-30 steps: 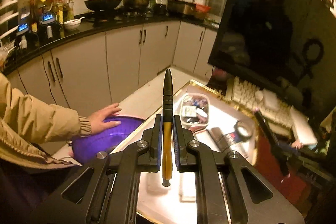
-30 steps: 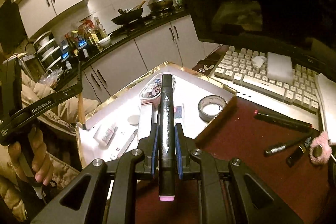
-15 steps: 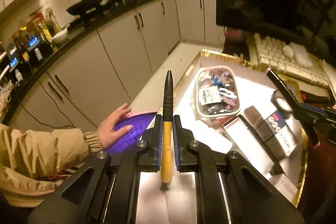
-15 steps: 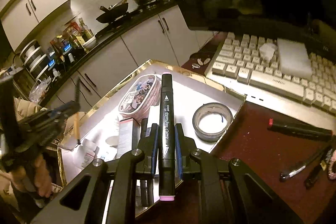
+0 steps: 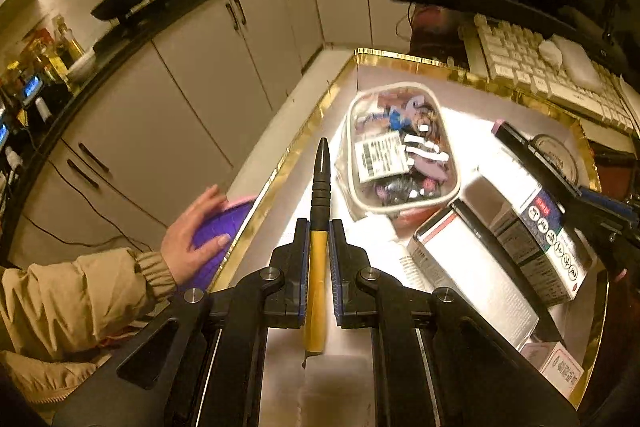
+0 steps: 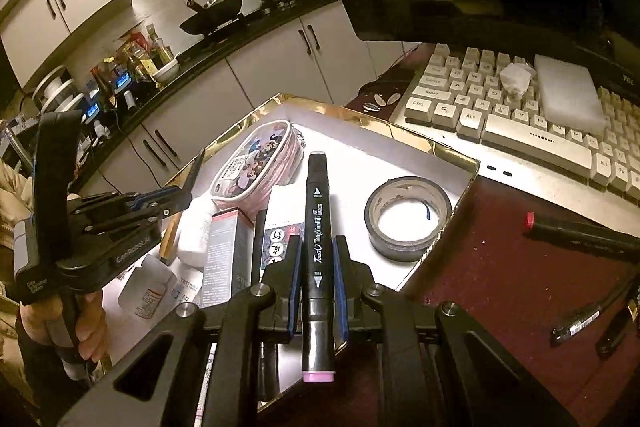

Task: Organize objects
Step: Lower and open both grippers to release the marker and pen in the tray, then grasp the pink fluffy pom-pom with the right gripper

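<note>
My left gripper (image 5: pixel 319 233) is shut on a pen (image 5: pixel 321 179) with a yellow barrel and a black tip, and it hangs over the left part of a white tray with a gold rim (image 5: pixel 280 167). My right gripper (image 6: pixel 317 243) is shut on a black marker (image 6: pixel 318 211) with a pink end, above the tray's near side (image 6: pixel 360 113). In the right wrist view the left gripper (image 6: pixel 176 197) is at the left, tilted down over the tray. The tray holds a clear pouch (image 5: pixel 400 155), boxes (image 5: pixel 472 267), a white bottle (image 6: pixel 148 287) and a tape roll (image 6: pixel 408 219).
A person's hand (image 5: pixel 192 231) rests on a purple bowl (image 5: pixel 222 223) just left of the tray. A white keyboard (image 6: pixel 520 131) and a dark monitor stand behind the tray. Loose pens (image 6: pixel 580 231) lie on the red desk at the right. Kitchen cabinets run along the back.
My left gripper has come down and rolled over the tray, so the pouch and boxes now lie closer below it. My right gripper has sunk a little toward the tray. Both grips are unchanged.
</note>
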Action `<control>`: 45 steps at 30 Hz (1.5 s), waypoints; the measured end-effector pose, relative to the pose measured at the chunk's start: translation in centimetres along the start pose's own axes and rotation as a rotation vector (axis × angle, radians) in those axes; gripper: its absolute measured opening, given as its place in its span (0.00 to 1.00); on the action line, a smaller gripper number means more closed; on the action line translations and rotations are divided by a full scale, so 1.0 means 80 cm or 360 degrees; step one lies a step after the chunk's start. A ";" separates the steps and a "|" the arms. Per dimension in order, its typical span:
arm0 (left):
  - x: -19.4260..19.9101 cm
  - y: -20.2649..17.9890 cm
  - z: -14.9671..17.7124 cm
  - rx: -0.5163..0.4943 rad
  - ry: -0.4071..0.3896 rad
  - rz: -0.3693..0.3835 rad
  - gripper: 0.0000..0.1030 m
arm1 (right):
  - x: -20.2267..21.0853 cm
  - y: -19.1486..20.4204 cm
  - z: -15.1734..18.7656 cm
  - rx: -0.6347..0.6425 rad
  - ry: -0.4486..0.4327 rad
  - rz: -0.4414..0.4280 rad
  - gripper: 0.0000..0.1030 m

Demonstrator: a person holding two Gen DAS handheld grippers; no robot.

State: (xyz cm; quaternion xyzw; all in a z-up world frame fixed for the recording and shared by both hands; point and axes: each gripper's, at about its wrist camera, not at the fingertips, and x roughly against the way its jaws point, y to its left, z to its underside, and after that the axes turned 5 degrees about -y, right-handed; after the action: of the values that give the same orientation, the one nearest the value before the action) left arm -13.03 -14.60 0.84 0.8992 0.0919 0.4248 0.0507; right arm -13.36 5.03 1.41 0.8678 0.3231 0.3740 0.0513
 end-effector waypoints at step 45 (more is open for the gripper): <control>0.165 -0.140 0.094 0.0346 -0.0166 0.0841 0.39 | 0.177 -0.139 0.118 -0.0499 -0.0111 0.0022 0.34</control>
State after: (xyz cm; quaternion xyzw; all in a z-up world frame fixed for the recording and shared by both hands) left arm -0.36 -0.96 4.11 0.9127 -0.1032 0.3641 -0.1538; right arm -5.45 23.75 -0.31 0.8639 0.2527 0.3898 0.1949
